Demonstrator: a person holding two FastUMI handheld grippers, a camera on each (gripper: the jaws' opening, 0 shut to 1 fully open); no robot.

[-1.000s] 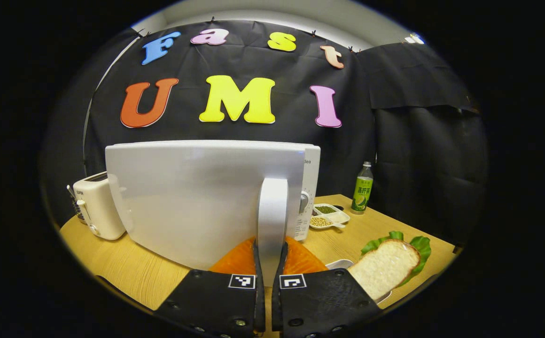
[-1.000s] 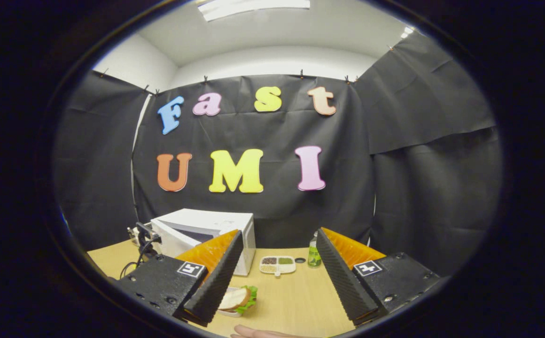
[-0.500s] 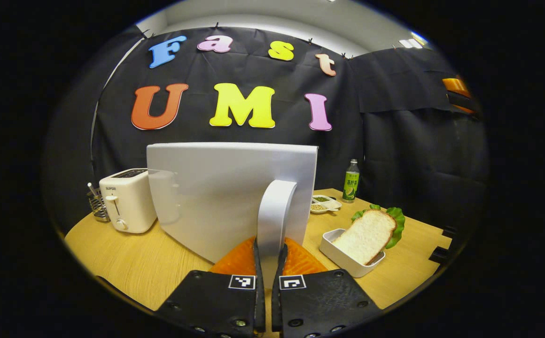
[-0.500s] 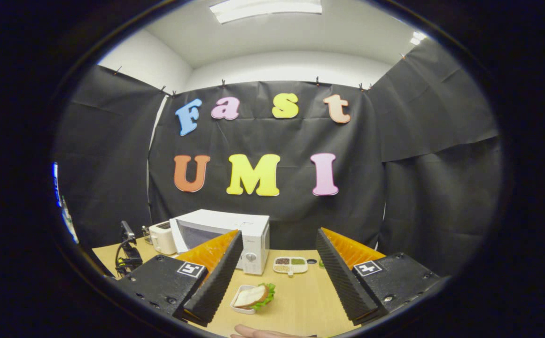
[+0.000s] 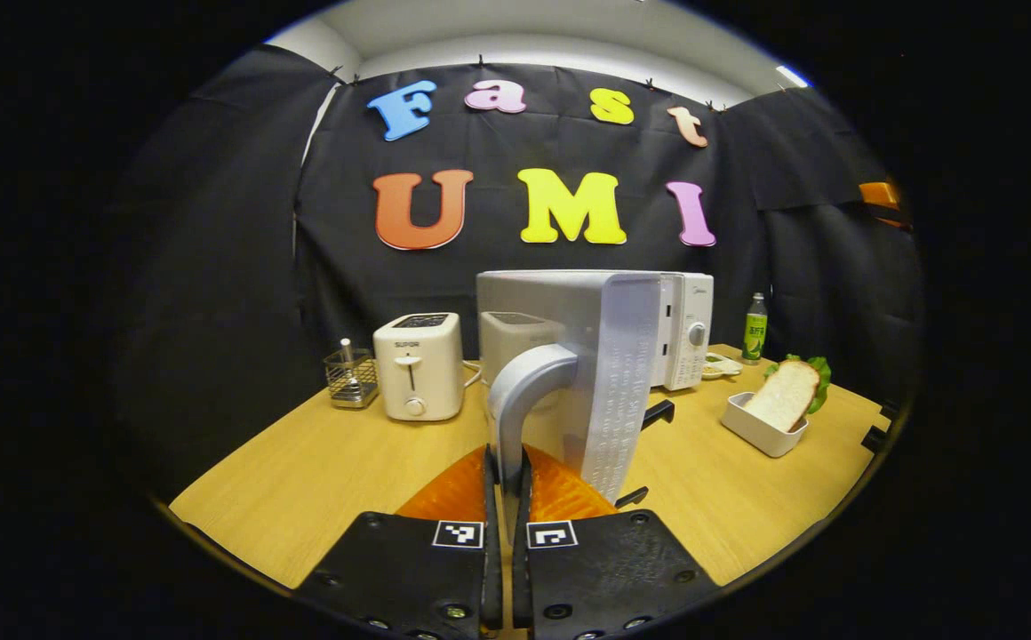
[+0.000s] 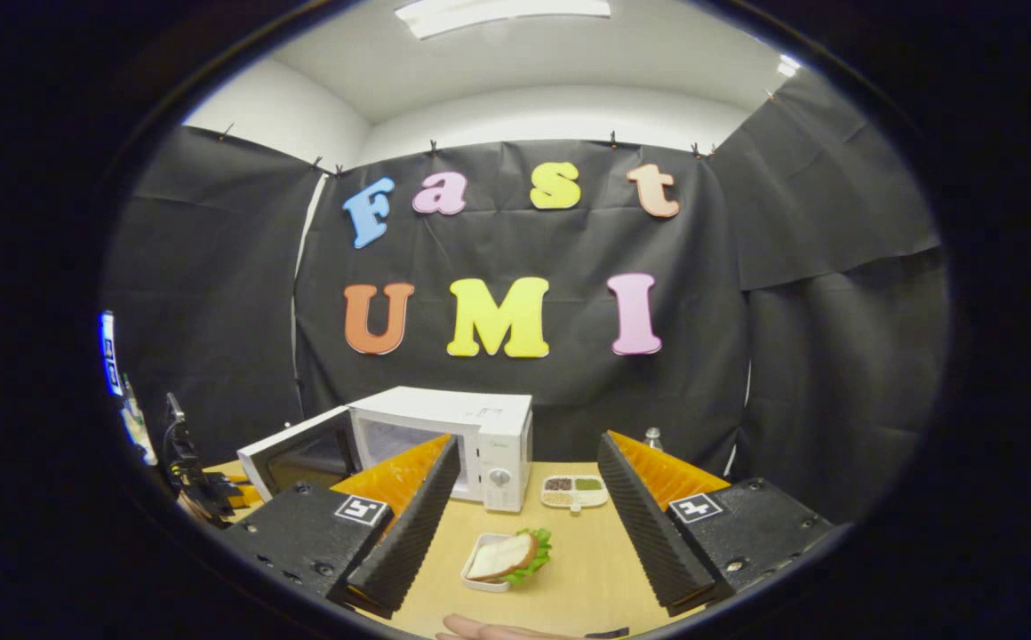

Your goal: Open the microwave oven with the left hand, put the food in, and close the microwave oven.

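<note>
left gripper view has the left gripper (image 5: 506, 462) clenched on the curved white door handle (image 5: 520, 396) of the white microwave oven (image 5: 649, 329), while the right gripper (image 6: 520, 498) hangs spread wide.

left gripper (image 5: 507, 471) clamped on the curved door handle (image 5: 520, 396), both fingers pressing its lower end. microwave door (image 5: 600, 373) swung wide, seen nearly edge-on, microwave body (image 5: 684, 324) behind it. toaster (image 5: 418, 364) to the left on the wooden table (image 5: 320, 462), wire holder (image 5: 348, 378) just beside it. right of the door, white tray (image 5: 760, 431) with bread slice (image 5: 782, 396) on lettuce; green bottle (image 5: 754, 329) farther back
</note>
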